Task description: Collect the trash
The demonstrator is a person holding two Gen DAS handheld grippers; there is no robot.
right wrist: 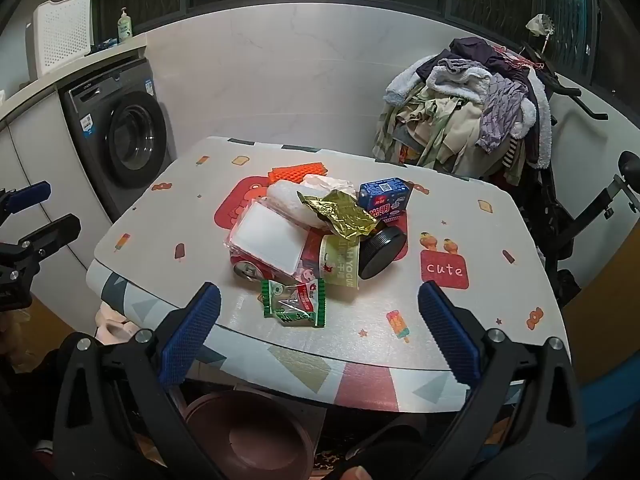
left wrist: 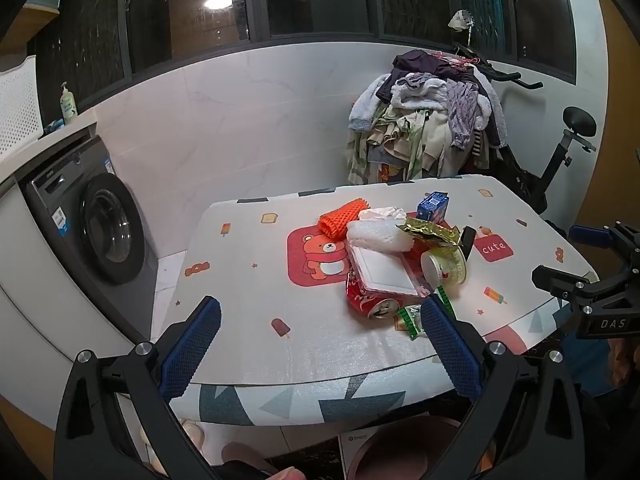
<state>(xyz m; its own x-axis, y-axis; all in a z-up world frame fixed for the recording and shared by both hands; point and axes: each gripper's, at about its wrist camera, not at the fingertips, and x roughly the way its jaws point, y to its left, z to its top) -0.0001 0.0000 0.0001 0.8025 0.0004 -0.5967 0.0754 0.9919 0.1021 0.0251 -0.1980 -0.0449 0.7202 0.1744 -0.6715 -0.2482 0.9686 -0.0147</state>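
Black angular left gripper (left wrist: pixel 320 344), blue ridged jaw pads, silver screws, matching right gripper (right wrist: pixel 320 340), white lettering.

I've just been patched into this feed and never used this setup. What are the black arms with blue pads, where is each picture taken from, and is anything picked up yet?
No robot here: a person holds one pair of tongs in each hand, each with a fisheye camera looking along its blue pads. One picture is from the left tongs, the other from the right tongs. Both stand wide open and hold nothing. On the table lies a trash pile: a red soda can, a green snack wrapper, a yogurt cup, a black lid, a gold wrapper, a blue carton and orange foam netting. A brown bin waits below.
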